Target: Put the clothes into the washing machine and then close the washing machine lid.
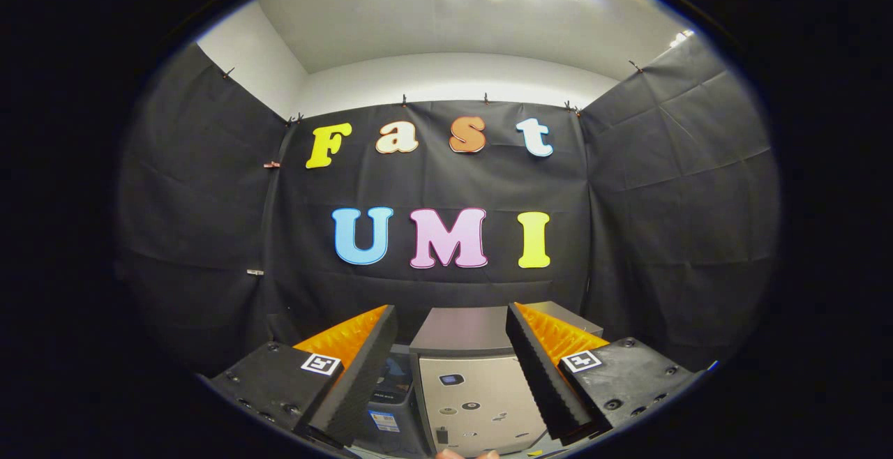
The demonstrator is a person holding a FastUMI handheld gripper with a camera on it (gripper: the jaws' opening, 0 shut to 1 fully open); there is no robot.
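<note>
My gripper is open, with a wide gap and nothing between its fingers. Beyond the fingers and a little lower stands the washing machine, a pale box with small stickers on its front. Its dark grey top lies flat, seen through the gap between the fingers. The gripper is held well back from the machine and touches nothing.
A dark container with a label stands against the machine's left side, partly hidden by my left finger. Black cloth walls close the booth behind and on both sides. A bit of a person's hand shows below the machine.
</note>
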